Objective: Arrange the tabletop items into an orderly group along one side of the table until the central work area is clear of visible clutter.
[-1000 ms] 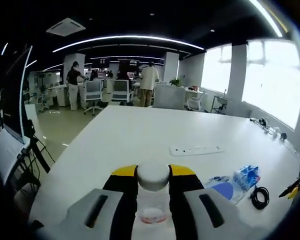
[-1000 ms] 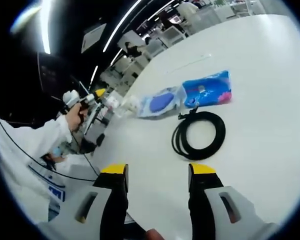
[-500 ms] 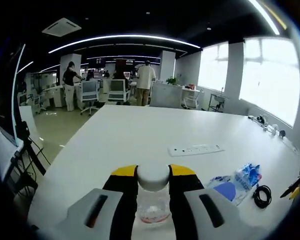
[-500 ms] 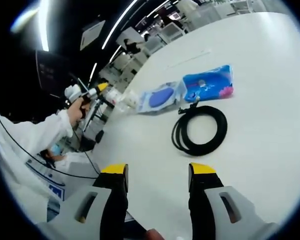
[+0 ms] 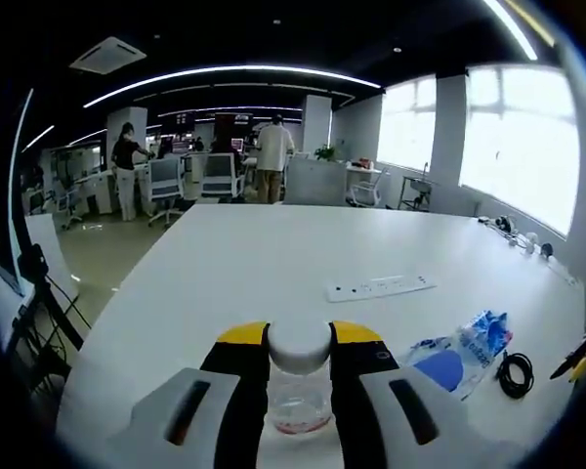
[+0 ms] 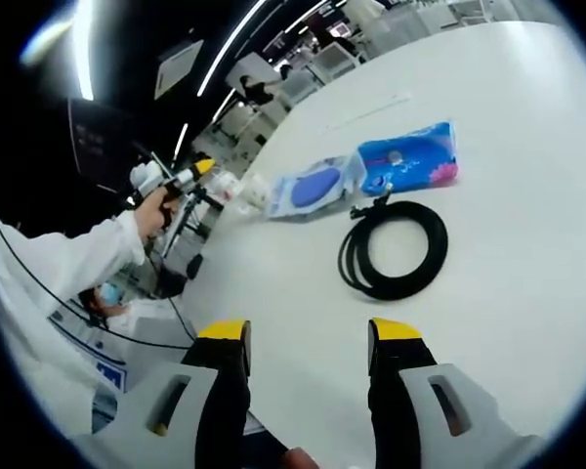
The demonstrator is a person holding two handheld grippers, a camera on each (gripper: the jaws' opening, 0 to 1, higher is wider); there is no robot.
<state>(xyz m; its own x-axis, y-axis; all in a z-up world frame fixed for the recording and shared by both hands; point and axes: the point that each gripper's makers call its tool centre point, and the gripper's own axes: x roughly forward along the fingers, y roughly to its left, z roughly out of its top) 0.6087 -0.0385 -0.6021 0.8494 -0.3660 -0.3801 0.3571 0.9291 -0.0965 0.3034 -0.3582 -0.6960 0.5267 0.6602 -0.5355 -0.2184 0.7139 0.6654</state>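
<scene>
Clear bottle (image 5: 298,383) gripped; one cable coil (image 6: 393,249), two packets (image 6: 407,158).

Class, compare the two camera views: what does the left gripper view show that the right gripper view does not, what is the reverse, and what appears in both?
Left gripper view alone: a small clear bottle with a white cap clamped between its jaws, and a white power strip farther along the table.

Right gripper view alone: the person's white sleeve and the open right gripper, holding nothing.

Both: the white table, the coiled black cable and the blue packet.
</scene>
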